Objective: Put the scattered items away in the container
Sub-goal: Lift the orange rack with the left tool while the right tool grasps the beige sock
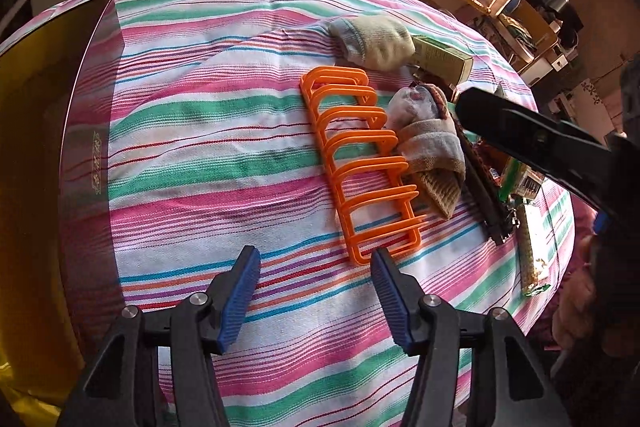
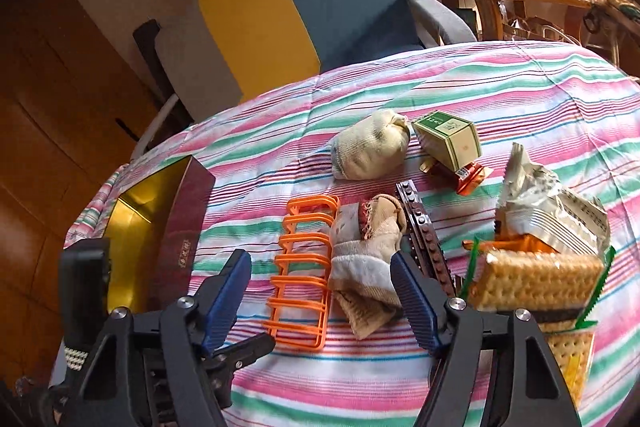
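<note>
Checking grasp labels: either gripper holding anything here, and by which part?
Nothing held. Left gripper is open above bare cloth; right gripper is open, with the sock between its fingers, not clamped.

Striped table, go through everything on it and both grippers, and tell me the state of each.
Left gripper: open, empty.
Right gripper: open, empty.
Box: open, gold inside, nothing visible in it.
Orange rack: lying flat.
Brown-trimmed sock: crumpled, beside the rack.
Pale sock: rolled into a ball.
Green carton: tipped over.
Cracker pack: torn open.

Warm, bright daylight falls from the curtained far side. Fisheye distortion bends the edges, whose corners go black. Focus is slightly soft.
</note>
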### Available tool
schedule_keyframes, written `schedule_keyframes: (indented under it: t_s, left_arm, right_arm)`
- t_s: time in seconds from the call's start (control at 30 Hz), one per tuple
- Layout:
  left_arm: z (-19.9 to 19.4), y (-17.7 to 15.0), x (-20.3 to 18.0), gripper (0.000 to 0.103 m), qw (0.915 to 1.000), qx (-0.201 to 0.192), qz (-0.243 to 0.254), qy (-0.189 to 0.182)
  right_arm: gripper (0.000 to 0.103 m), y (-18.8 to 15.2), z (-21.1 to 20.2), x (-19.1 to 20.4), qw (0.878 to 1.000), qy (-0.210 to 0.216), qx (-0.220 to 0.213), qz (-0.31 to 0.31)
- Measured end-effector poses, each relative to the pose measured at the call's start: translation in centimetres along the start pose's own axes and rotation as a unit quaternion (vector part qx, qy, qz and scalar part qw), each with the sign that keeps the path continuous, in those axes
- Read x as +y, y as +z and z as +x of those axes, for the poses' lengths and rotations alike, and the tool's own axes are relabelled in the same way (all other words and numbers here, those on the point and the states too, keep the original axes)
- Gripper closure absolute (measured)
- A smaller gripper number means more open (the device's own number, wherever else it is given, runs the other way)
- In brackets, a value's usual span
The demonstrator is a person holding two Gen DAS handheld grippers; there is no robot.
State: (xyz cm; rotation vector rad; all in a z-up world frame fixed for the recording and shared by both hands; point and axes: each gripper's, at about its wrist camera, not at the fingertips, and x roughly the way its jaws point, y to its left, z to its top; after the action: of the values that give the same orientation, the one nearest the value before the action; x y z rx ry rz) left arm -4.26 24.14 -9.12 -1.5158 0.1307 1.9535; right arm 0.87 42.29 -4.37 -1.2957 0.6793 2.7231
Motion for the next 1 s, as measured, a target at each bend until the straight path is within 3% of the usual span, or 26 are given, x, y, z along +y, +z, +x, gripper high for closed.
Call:
schedule_keyframes:
  t_s: [0.2,0.3,0.33,0.47,0.8,1.0]
  left_arm:
    - [-0.3,-0.5,0.3,0.037,0.9998,-0.008,-0.009,-0.016]
    - [-0.3,-0.7,0.0,0.036,0.9998,-0.012,-0.003,-0.015]
    - [-0.3,-0.7,0.0,0.036,0.9998,-0.011,-0.001,-0.013]
    - [0.1,-0.1,-0.7,0.036,0.9999,-0.003,0.007,-0.008]
    - [-0.6,2.8,-2.2,0.036,0.9989,-0.022,-0.001,-0.041]
    - [1.0,4.6,-4.3,0.036,0.9993,-0.012,0.037,0.001]
  right_arm:
    - [0.047,0.7,3.5,0.0,0.997,-0.057,0.042,-0.029]
    - [0.056,0.4,4.0,0.0,0.993,-0.09,0.057,-0.057]
    - [0.064,0.2,4.0,-0.2,0.991,-0.102,0.061,-0.066]
    - [0.071,-0.1,3.3,-1.5,0.987,-0.126,0.061,-0.074]
    - [0.069,-0.5,0.9,-4.5,0.991,-0.12,0.035,-0.039]
    - [0.067,-0.6,0.9,-5.0,0.994,-0.104,0.023,-0.023]
